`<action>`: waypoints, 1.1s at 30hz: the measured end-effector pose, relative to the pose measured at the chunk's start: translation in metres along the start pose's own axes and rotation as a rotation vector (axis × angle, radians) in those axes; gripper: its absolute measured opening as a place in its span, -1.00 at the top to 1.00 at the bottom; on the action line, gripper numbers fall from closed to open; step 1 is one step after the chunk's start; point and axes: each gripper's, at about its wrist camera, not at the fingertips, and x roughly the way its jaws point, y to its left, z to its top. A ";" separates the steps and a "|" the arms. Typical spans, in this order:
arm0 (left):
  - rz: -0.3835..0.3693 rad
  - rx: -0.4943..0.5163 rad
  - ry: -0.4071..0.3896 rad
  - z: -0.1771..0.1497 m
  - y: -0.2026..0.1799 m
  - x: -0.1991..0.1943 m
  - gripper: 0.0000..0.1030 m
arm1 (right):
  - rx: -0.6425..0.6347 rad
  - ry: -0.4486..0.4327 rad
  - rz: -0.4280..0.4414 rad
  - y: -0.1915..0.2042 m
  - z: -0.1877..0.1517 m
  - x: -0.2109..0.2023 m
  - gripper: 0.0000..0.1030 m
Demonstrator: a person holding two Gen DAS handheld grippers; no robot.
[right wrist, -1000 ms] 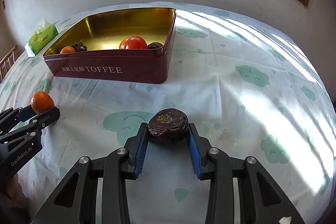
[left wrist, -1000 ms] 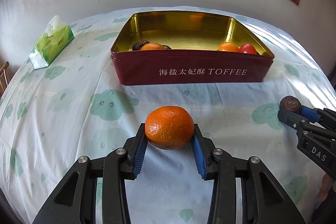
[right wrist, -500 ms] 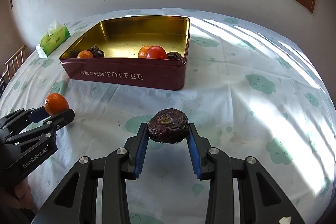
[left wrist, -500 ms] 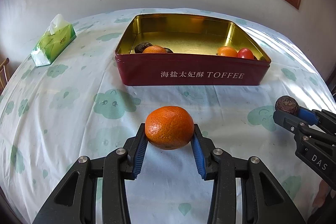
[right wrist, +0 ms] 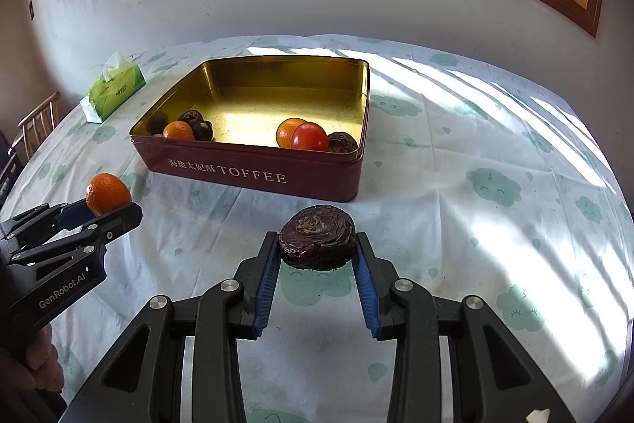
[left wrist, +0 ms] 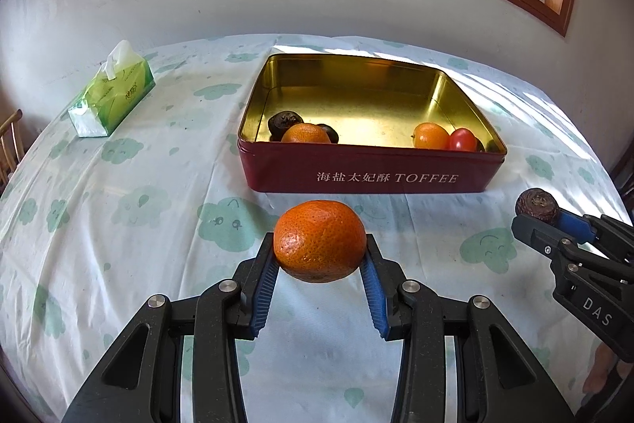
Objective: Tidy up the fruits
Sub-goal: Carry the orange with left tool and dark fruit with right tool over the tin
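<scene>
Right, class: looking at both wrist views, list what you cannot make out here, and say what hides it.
- Fruit along the tin's near wall: lower halves hidden by the wall, both views.
- Dark fruit behind the tomato: left view shows only slivers.
- Underside of the orange and of the dark fruit: turned away from both cameras.
- Tissue pack print: too small.
- Person: only fingers at the frame edges.

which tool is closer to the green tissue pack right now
Left. The left tool, gripping the orange, sits on the tissue pack's side of the table; the right tool, holding the dark wrinkled fruit, is farther across.
</scene>
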 end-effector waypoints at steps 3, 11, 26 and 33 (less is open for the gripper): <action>0.005 -0.004 -0.012 0.006 0.003 -0.003 0.19 | -0.005 -0.014 -0.002 0.001 0.007 -0.002 0.34; 0.018 -0.007 -0.050 0.030 0.010 -0.008 0.19 | -0.027 -0.052 0.001 0.005 0.031 -0.003 0.34; 0.019 -0.016 -0.036 0.070 0.021 0.024 0.19 | -0.068 -0.035 0.039 0.020 0.071 0.031 0.34; 0.012 0.005 -0.023 0.081 0.017 0.042 0.19 | -0.095 -0.007 0.054 0.034 0.079 0.056 0.34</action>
